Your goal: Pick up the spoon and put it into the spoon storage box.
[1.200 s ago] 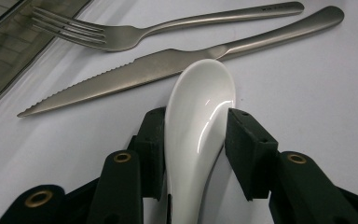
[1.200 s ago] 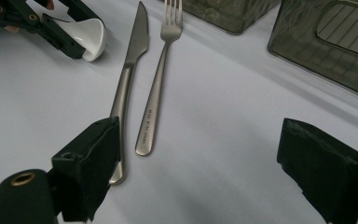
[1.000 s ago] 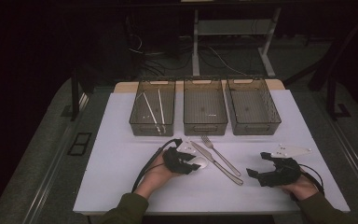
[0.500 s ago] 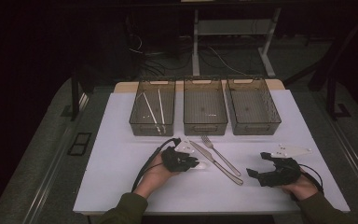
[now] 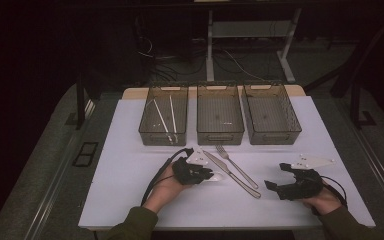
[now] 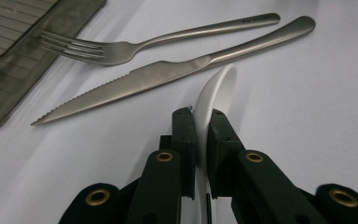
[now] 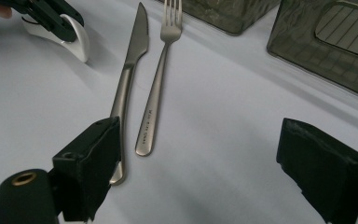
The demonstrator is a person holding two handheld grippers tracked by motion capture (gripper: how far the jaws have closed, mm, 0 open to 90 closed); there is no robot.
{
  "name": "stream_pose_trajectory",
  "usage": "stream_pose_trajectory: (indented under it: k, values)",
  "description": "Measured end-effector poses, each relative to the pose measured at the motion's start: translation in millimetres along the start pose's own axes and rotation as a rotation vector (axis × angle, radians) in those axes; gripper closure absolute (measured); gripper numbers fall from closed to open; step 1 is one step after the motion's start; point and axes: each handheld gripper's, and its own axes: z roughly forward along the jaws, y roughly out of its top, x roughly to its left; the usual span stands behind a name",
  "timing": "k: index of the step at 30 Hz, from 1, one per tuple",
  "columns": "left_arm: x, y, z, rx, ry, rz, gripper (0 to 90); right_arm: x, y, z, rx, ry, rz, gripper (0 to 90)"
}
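Observation:
A white ceramic spoon (image 6: 216, 86) lies on the white table, its handle pinched between the pads of my left gripper (image 6: 200, 116). The jaws have just been closing on it and are now shut on the spoon (image 5: 219, 176). From above, the left gripper (image 5: 207, 176) sits left of centre, pointing right. A steel knife (image 5: 230, 172) and fork (image 5: 236, 165) lie side by side just past the spoon. My right gripper (image 5: 276, 176) rests at the front right, open, with nothing between its jaws (image 7: 200, 154). It faces the knife (image 7: 128, 70) and fork (image 7: 161, 79) handles.
Three dark mesh bins stand in a row at the back: left (image 5: 162, 137), middle (image 5: 220, 136) and right (image 5: 275, 137). Two thin white sticks (image 5: 172, 112) lie in the left one. The table's front edge (image 5: 220, 222) runs just ahead of both hands.
The left gripper's jaws have closed onto the white spoon, and the hand has barely shifted. The right gripper has stayed where it was.

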Motion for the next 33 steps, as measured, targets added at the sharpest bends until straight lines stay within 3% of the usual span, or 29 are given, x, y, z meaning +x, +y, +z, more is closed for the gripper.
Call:
stream_pose_trajectory:
  k: [6,16,33]
  values:
    - [2.8,-0.3,-8.6,-0.013,0.007,-0.003,82.4,0.2,0.1,-0.1,0.000,0.002,-0.002,13.8]
    - [10.6,-0.4,-23.1,-0.059,0.020,-0.040,82.4,0.1,0.0,-0.2,-0.002,0.005,-0.002,13.8]
    - [32.8,18.0,-38.2,-0.113,0.018,-0.057,82.3,0.9,-0.1,2.6,-0.002,0.009,-0.003,13.7]
